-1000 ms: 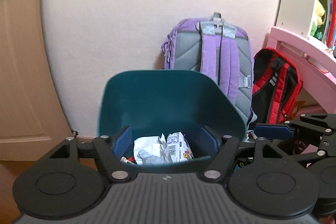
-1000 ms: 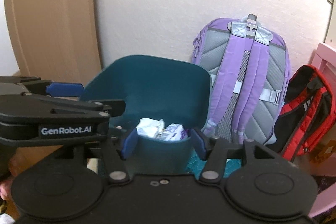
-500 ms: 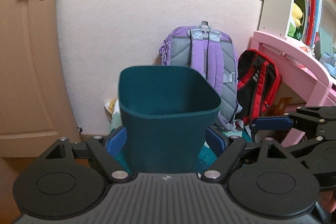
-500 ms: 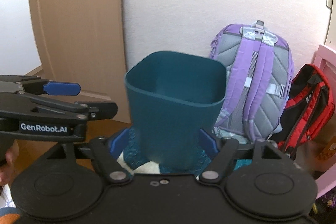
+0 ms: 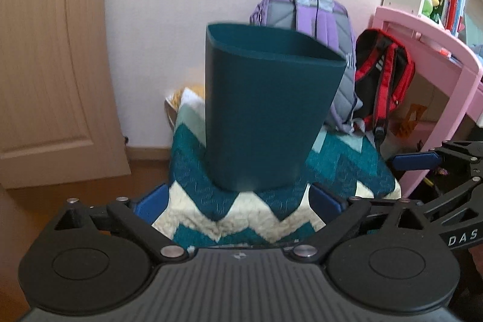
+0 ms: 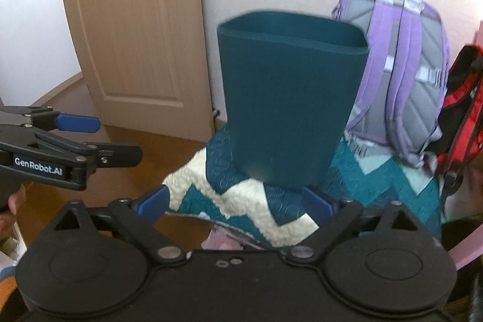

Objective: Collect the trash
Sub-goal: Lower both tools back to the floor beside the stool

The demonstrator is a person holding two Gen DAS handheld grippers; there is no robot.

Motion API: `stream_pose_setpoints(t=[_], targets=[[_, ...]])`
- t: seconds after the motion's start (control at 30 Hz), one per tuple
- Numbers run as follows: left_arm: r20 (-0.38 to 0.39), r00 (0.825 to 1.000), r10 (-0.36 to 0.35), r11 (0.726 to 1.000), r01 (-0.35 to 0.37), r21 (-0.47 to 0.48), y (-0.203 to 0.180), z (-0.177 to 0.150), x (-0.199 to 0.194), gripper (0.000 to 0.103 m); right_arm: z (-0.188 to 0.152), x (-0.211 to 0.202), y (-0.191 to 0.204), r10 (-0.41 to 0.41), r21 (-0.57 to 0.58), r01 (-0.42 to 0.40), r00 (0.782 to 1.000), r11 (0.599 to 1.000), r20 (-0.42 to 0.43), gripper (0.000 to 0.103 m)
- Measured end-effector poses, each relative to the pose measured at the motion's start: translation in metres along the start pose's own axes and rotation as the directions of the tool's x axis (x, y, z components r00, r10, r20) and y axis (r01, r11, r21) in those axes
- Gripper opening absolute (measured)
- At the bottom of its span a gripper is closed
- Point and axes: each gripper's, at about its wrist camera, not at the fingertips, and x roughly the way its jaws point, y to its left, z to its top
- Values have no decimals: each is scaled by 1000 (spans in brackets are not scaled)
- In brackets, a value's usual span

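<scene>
Blue-padded fingers [image 5: 152, 202] of left gripper [image 5: 238, 201] spread wide, jaws just widened, gripping nothing, bin's base standing free between them. Right gripper [image 6: 238, 202] likewise released, jaws just widened, pads clear of bin. Dark teal trash bin [image 5: 262, 110] upright on teal-and-cream zigzag blanket [image 5: 241, 219], contents hidden from this low angle. Purple backpack [image 6: 401, 65] and red-and-black backpack [image 5: 383, 74] propped against pale wall behind; wooden door [image 6: 132, 20] at left, pink desk [image 5: 437, 50] at right.
</scene>
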Motion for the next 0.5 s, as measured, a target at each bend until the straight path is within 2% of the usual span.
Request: stream_pose_setpoints(t=[0.27,0.4,0.5], targets=[[-91,996,-25,999,22,-31,41,-64,61,102,-50,76,1,0,40,4,995,999,-96,99],[-182,983,-18,999,10,-44,66,-100,109,102,-76,127,6,-14,32,20,988,999,-156,99],[-235,972,15,998,-29,-54,84,-128,147,102,-96,169,8,-15,44,24,979,999,-206,99]])
